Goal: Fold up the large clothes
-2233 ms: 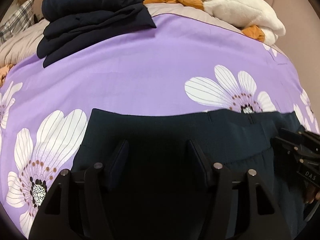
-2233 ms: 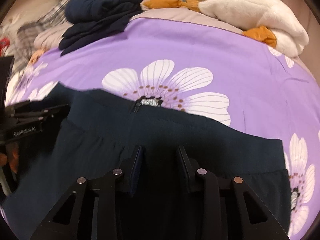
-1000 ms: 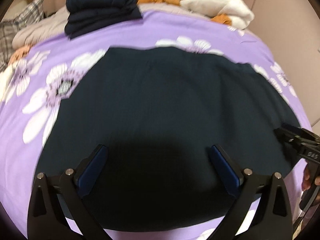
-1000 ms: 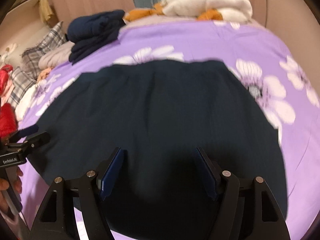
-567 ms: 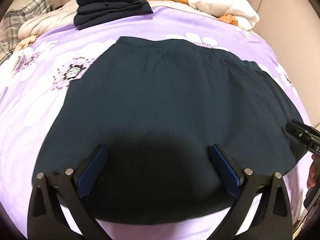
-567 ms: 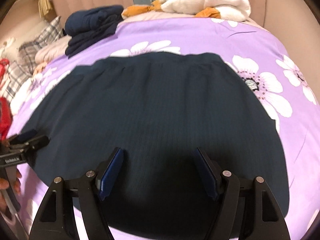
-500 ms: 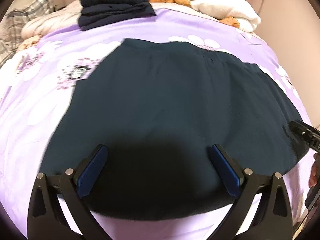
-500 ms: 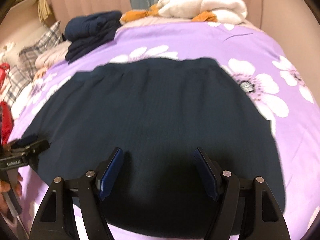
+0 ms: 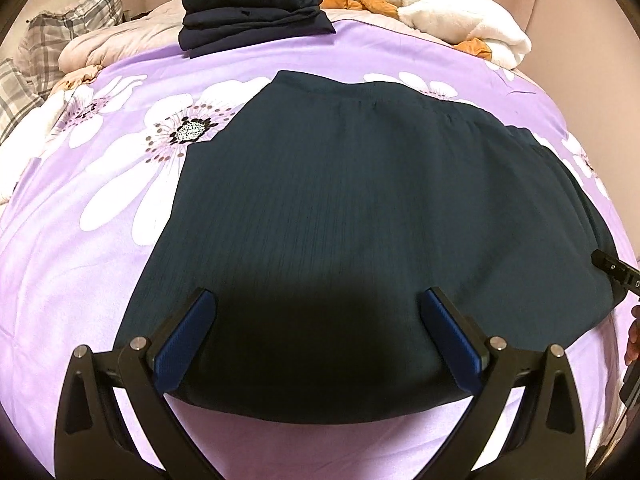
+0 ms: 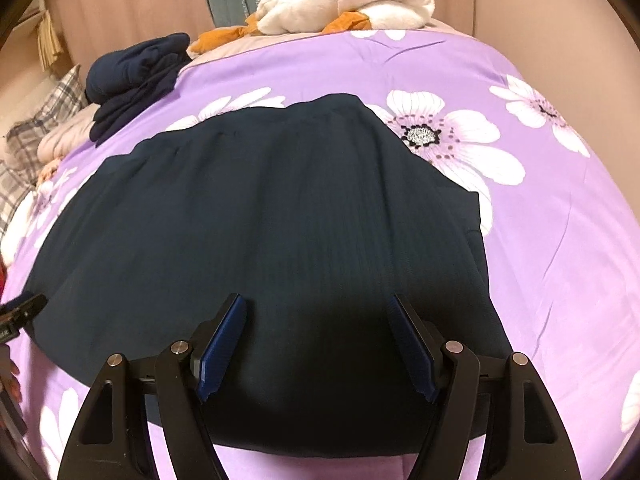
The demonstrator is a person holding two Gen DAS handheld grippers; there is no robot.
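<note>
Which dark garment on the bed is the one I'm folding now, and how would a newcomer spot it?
Start from the purple flowered bedspread that covers the bed. The dark skirt lies spread flat across its middle, right in front of both open grippers. The folded navy stack at the far edge, beside the white plush blanket, is darker cloth too, but stacked, not spread flat.

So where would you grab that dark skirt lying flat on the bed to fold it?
Probably by the near hem of the skirt, one corner per gripper, coming in low from the near edge of the bed. It lies flat, so only an edge can be pinched. Both the left gripper and the right gripper hover open above that hem.
</note>
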